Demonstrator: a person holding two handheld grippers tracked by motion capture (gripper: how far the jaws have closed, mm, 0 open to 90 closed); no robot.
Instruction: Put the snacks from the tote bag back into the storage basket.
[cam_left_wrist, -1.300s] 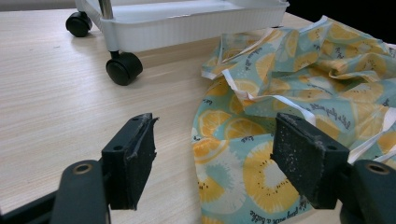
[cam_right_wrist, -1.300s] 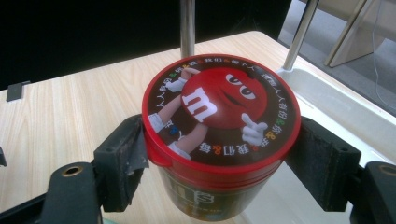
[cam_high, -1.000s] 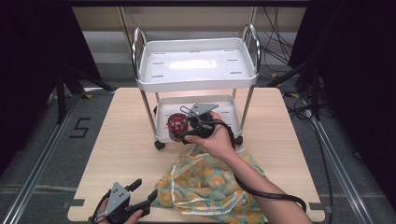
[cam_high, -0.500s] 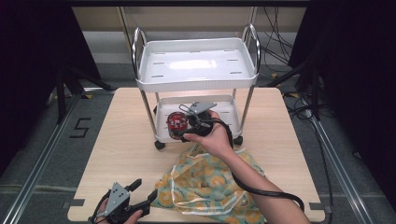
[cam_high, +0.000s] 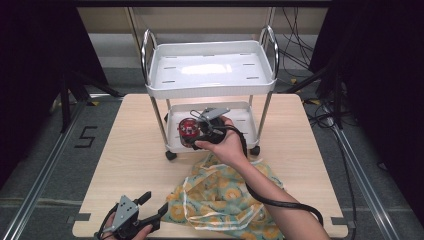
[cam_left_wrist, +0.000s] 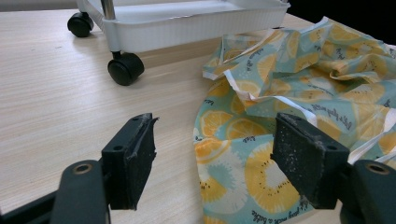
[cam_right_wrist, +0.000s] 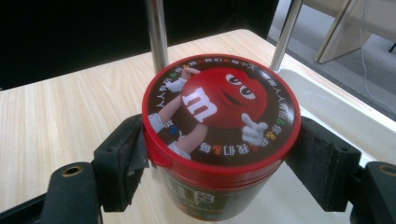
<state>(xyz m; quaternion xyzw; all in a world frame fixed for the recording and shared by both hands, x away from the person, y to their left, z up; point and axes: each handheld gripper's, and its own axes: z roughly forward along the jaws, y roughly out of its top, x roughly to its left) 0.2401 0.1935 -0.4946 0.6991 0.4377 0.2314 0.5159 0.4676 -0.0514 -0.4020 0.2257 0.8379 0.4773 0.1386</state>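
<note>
- Dark room all around, grey floor with rails, and my light wooden table (cam_high: 135, 165) sits in the middle of it.
- Biggest thing on the table is the white two-tier cart (cam_high: 212, 70), chrome posts, black castors, standing at the far half. From the left gripper view I get its lower tray edge and two of the castors.
- Next down: a crumpled cloth (cam_high: 225, 200) with a lemon-slice print on pale teal, lying on the near half of the table, just in front of the cart.
- My right hand-held gripper (cam_high: 197, 134) is reaching into the cart's lower tray, right forearm stretched over the cloth, cable trailing back along the arm.
- It's clamped on the red candy tub (cam_right_wrist: 219, 135), one jaw pad on each side just under the lid rim. Tub is upright, cartoon lid facing up, and it's at the left part of the lower tray, near a chrome post. Can't tell whether its base is touching the tray.
- My left hand-held gripper (cam_high: 150, 212) is down at the near left edge of the table, jaws spread wide with nothing between them. One pad is over bare wood, the other over the edge of the cloth.
</note>
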